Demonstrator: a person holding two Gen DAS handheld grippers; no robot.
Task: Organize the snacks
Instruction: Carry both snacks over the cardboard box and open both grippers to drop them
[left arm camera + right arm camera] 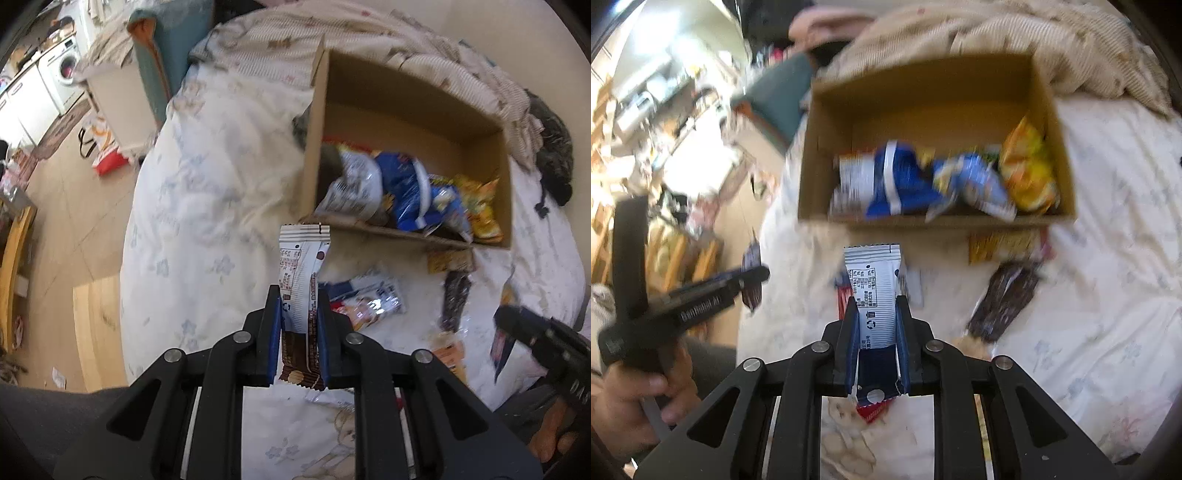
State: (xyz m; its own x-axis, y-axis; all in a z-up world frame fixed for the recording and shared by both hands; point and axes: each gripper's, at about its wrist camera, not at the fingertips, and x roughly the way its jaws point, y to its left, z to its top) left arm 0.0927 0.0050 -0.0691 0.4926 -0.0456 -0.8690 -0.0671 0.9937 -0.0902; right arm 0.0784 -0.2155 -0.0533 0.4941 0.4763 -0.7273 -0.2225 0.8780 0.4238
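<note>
Each gripper holds one snack bar, so two bars are in the air. The left gripper point(297, 314) pinches a white and brown wrapped bar point(301, 291) between its blue pads, about at the middle of the pack, so that the long end stands out forward and points to the cardboard box point(406, 107). The right gripper point(876, 325) pinches a white and dark blue bar point(873, 291) in the same way. I think both are gripped by the middle because then the free end can go over the box wall first and the bar can simply fall in.

The box lies open on the bed point(192, 221), with its near wall just beyond both bars. Inside it I count about four packs: one white, two blue and one yellow-orange, though they overlap and the picture is blurred. They are pushed to the near side; the far half is free.

On the bed sheet in front of the box some snacks wait: a yellow pack point(1004, 245) just beside the near wall, a dark brown pack point(1004, 302), and a few more under the grippers that I cannot count well.
</note>
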